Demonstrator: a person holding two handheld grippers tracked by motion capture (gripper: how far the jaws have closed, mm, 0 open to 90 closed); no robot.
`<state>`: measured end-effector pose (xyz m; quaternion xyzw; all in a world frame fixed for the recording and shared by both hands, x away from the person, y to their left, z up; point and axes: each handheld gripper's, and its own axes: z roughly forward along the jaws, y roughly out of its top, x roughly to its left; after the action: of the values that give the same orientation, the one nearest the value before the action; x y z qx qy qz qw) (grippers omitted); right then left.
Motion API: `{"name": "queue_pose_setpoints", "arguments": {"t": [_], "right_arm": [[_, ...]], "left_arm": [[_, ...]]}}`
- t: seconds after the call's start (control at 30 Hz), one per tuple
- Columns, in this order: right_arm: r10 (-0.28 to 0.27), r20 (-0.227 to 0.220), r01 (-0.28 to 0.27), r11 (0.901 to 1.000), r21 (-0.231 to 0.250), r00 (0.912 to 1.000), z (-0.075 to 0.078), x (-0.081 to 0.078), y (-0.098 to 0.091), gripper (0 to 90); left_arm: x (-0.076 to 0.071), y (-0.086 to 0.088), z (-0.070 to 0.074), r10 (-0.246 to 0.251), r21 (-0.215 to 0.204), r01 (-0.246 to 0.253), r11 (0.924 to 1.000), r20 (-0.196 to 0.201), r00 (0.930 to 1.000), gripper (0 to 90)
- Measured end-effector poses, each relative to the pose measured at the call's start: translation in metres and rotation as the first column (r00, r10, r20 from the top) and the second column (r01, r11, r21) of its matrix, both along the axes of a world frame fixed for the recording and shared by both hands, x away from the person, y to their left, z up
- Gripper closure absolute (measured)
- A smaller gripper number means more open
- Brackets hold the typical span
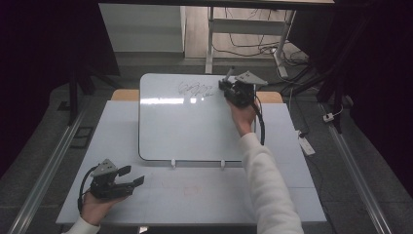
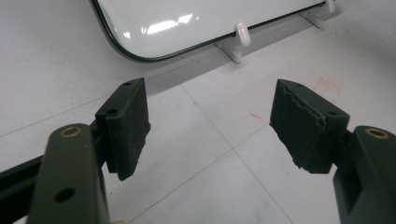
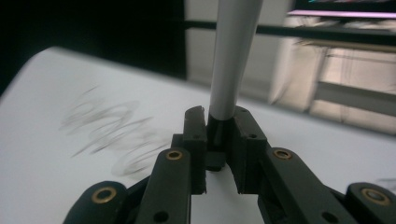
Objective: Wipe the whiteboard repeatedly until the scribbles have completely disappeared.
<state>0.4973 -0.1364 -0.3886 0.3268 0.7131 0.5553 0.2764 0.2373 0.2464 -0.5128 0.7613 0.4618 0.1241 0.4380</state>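
We find the right tongs (image 3: 219, 135) clamped on a slim grey marker pen with a dark lower section (image 3: 231, 60); the jaws press on that dark section from both sides, and the grey barrel rises beyond the jaw tips. In the high view the right tongs (image 1: 229, 87) sit over the upper right corner of the white rectangular whiteboard with rounded corners (image 1: 185, 126), and the marker pen (image 1: 229, 74) projects past them toward the far edge. Just beside the tongs, on the side toward the board's middle, we see a patch of dark looping scribbles (image 1: 196, 89) on the board surface; the right gripper view shows the same scribbles (image 3: 116, 130) blurred. We cannot tell whether the pen tip touches the board.

The left tongs (image 2: 210, 135) stand wide apart with nothing between them, over bare surface. In the high view the left tongs (image 1: 134, 176) rest low at the near left part of the pale grey surface (image 1: 209, 195), well apart from the whiteboard. The left gripper view shows a rounded corner of the whiteboard (image 2: 140, 51) and one of its white plastic clip feet (image 2: 242, 33) beyond the jaws. Faint red marks (image 1: 187, 189) lie on the surface between the two arms.
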Motion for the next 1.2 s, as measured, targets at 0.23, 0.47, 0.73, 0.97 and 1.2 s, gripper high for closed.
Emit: {"name": "queue_pose_setpoints", "arguments": {"t": [0.23, 0.47, 0.73, 0.97, 1.2], "right_arm": [[-0.035, 0.032, 0.034, 0.9994, 0.008, 0.9989, 0.004, 0.005, -0.002, 77.7], [0.064, 0.029, -0.062, 0.9955, -0.073, 0.9975, -0.001, -0.001, 0.016, 77.7], [0.050, 0.028, -0.048, 0.9959, -0.077, 0.9984, -0.001, -0.002, 0.011, 77.7], [0.024, 0.000, -0.024, 0.9981, -0.057, 0.9997, -0.012, -0.017, -0.002, 77.7], [-0.016, 0.005, 0.016, 0.9999, 0.000, 0.9999, -0.014, -0.017, -0.001, 77.7]], "left_arm": [[0.000, 0.001, -0.001, 0.005, 0.001, -0.005, 1.0000, -0.001, 1.0000, 28.8], [0.003, 0.001, -0.002, 0.001, 0.003, -0.001, 1.0000, -0.007, 1.0000, 28.8], [0.001, 0.003, -0.002, 0.008, -0.002, -0.008, 1.0000, 0.001, 1.0000, 29.2], [0.002, 0.002, -0.001, 0.003, 0.001, -0.003, 1.0000, 0.002, 1.0000, 29.1], [0.001, 0.001, -0.001, 0.001, -0.001, -0.001, 1.0000, 0.003, 1.0000, 29.1]]}}
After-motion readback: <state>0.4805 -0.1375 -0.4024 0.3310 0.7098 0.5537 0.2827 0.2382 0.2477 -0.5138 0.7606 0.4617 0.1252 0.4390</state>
